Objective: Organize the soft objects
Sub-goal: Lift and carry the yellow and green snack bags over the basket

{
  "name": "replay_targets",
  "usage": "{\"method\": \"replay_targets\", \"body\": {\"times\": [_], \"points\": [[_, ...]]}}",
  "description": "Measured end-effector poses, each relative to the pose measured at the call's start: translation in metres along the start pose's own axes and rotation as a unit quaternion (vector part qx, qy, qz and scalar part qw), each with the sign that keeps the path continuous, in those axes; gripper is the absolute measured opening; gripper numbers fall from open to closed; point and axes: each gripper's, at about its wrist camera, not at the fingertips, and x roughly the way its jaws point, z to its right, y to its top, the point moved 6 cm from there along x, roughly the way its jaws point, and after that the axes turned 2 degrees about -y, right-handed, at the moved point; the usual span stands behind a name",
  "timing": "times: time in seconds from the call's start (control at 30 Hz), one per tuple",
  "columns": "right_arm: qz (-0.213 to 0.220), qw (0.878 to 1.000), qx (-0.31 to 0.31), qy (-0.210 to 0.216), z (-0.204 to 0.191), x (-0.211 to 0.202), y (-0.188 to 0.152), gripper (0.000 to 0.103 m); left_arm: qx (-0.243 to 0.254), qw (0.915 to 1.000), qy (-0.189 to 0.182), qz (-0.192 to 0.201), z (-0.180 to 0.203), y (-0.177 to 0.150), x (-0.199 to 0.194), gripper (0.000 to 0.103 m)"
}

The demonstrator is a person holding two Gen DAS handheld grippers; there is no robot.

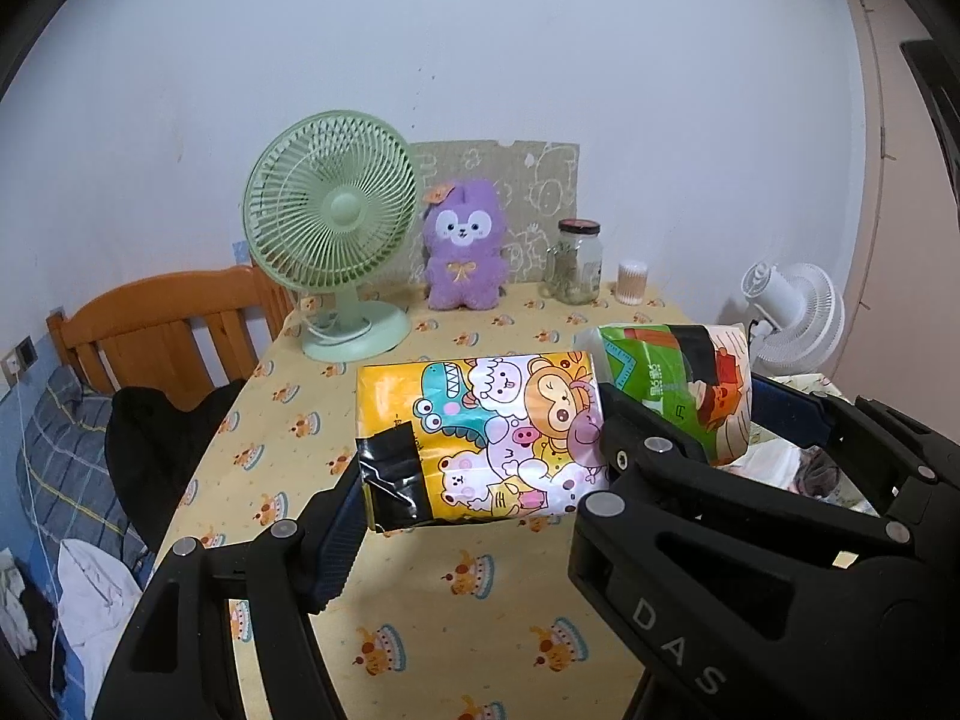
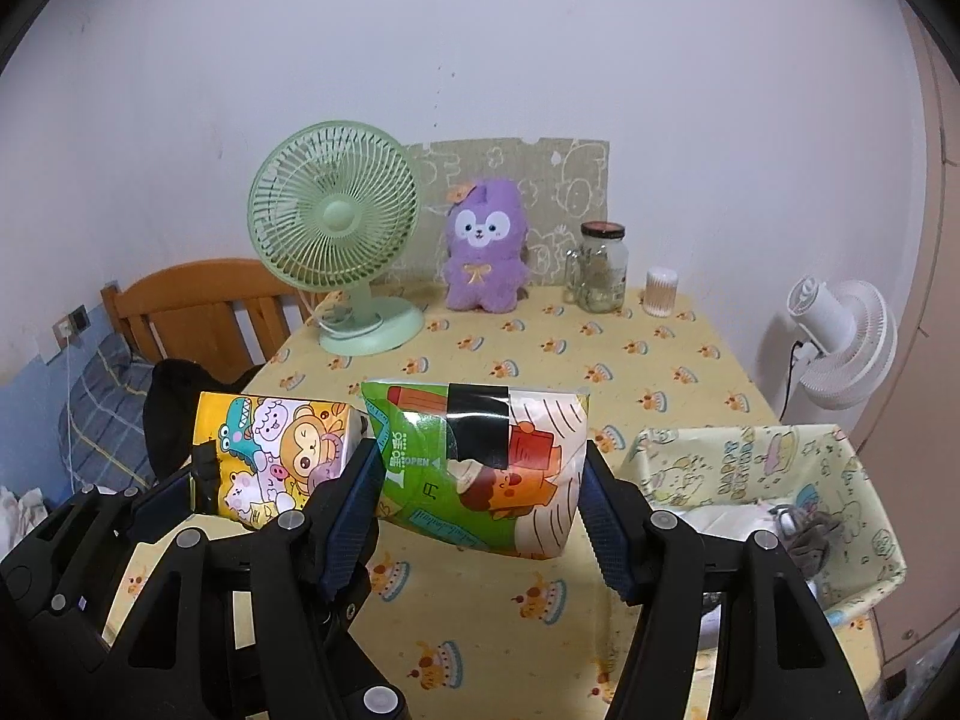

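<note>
My left gripper [image 1: 480, 480] is shut on a yellow cartoon tissue pack [image 1: 480, 432] and holds it above the table; the pack also shows in the right wrist view [image 2: 270, 456]. My right gripper [image 2: 480, 504] is shut on a green tissue pack [image 2: 480, 468] with black tape, held just right of the yellow one; it also shows in the left wrist view [image 1: 678, 384]. A purple plush toy [image 2: 485, 246] stands upright at the back of the table. A fabric storage bin [image 2: 762, 456] at the front right holds soft items.
A green desk fan [image 2: 336, 240] stands at the back left of the yellow tablecloth [image 2: 630, 360]. A glass jar [image 2: 600, 267] and a cotton swab tub [image 2: 662, 293] stand at the back right. A wooden chair [image 2: 198, 312] is left, a white fan [image 2: 840, 342] right.
</note>
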Motion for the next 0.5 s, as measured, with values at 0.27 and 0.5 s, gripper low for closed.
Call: {"method": "replay_targets", "body": {"times": [0.27, 0.5], "points": [[0.010, 1.000, 0.007, -0.007, 0.021, -0.014, 0.004, 0.066, 0.014, 0.9998, -0.005, 0.010, 0.022, 0.006, -0.006, 0.074], [0.019, 1.000, 0.010, -0.017, 0.044, -0.019, 0.008, 0.066, 0.021, 0.9995, -0.014, 0.017, 0.043, 0.011, -0.004, 0.074]]}}
